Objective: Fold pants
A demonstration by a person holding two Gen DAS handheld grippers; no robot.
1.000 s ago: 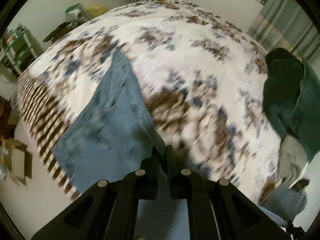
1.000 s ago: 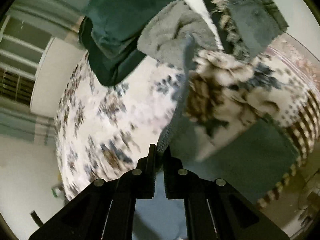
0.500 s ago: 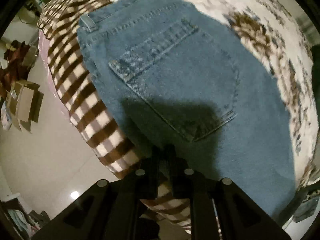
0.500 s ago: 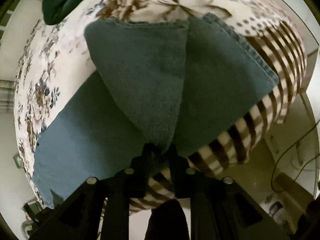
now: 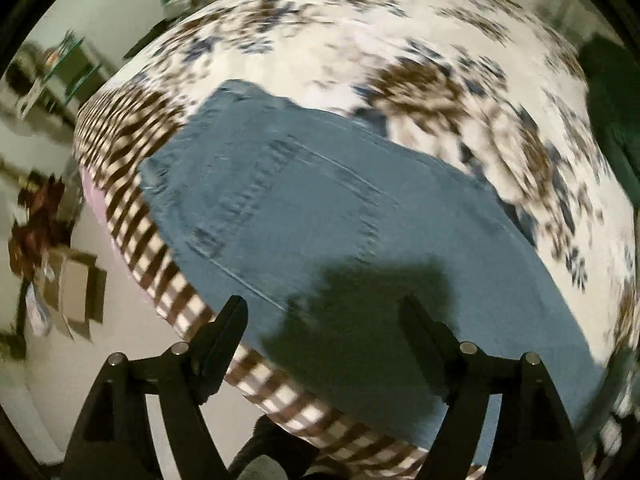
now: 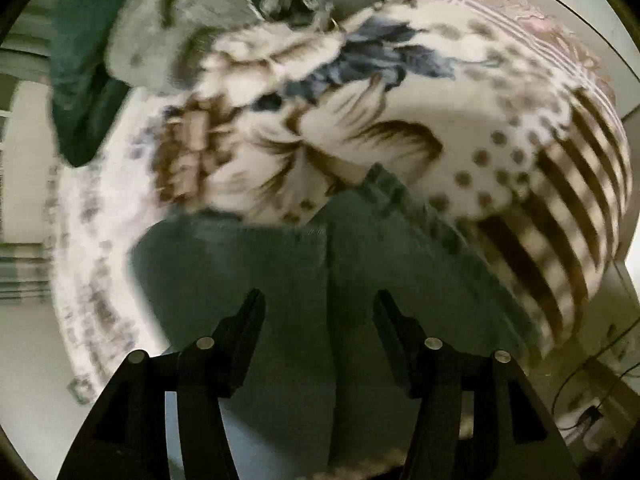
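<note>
Left wrist view: blue denim pants lie flat at frame centre on the floral bed. Left tongs and right tongs gape wide, holding nothing. Denim likely handles heavy, limp, non-slippery; grip hems or waistband. Dark green and grey clothes pile, upper left, lies apart.

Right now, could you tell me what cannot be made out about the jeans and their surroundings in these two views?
- Left wrist view: the near hem of the jeans is lost in the shadow of the open left tongs.
- Left wrist view: the bedspread print is motion-blurred.
- Right wrist view: the jeans run off the bottom edge behind the open right tongs.
- Right wrist view: the clothes pile is blurred and cut by the top edge, so its items cannot be told apart.
</note>
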